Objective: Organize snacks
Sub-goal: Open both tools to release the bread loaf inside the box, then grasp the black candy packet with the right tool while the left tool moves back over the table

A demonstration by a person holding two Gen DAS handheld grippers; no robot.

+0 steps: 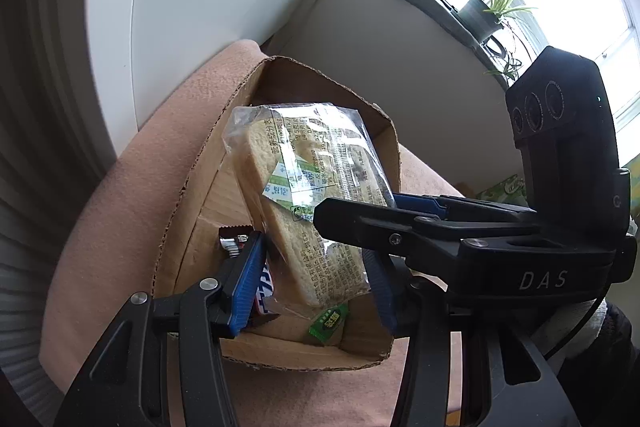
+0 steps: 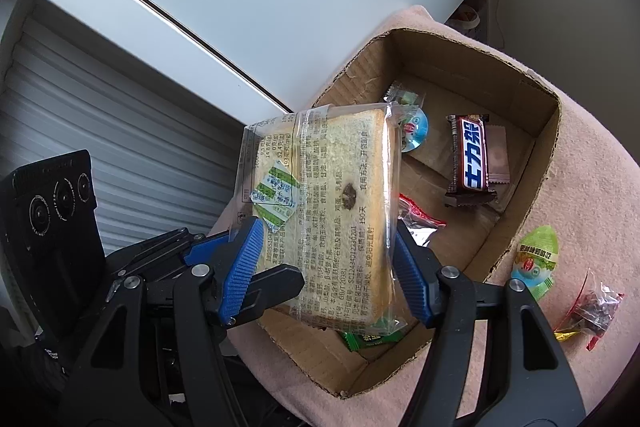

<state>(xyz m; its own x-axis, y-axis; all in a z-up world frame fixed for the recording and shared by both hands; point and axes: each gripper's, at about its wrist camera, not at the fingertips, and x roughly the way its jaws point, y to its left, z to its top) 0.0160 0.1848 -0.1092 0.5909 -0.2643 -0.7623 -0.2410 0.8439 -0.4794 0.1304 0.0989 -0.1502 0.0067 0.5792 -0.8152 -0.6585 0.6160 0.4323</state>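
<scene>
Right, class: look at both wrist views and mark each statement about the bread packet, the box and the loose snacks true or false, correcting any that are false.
1. Both grippers hold the bread packet. True: the right gripper and the left gripper each clamp it.
2. The bread packet lies flat on the box floor. False: it is held up over the cardboard box.
3. A chocolate bar lies inside the box. True.
4. The box is closed with flaps. False: its top is open.
5. Every snack is already in the box. False: a green jelly cup and a clear candy bag lie outside on the pink cloth.
</scene>
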